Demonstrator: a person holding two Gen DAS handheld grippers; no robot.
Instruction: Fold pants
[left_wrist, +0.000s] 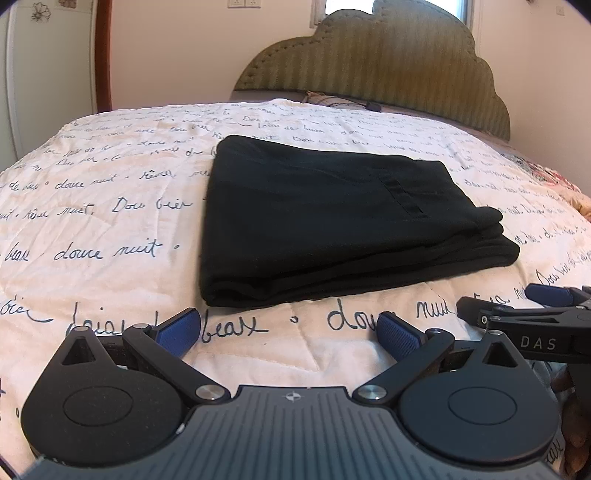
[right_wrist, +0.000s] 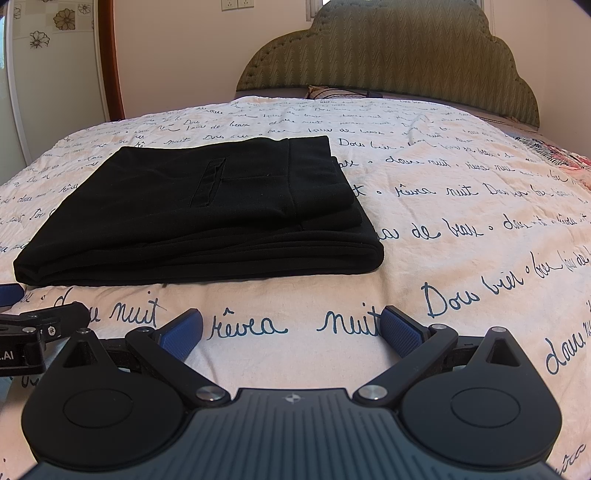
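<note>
Both grippers, left gripper and right gripper, hover empty with fingers spread. Folded pants lie on the bed, long axis 9-to-3, at 12 o'clock of the left, 11 of the right; left is nearer.

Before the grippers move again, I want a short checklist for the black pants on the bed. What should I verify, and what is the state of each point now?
1. Pants folded into a compact stack: ok, several layers show at the near edge.
2. Stack edges aligned: not ok, the upper layers sit back from the bottom layer at the right corner.
3. Left gripper free of cloth: ok, open, short of the pants.
4. Right gripper free of cloth: ok, open, above the bedspread.
5. Grippers apart from each other: ok, side by side, not touching.
6. Far edge of the stack tidy: cannot tell, too little of it shows.
</note>
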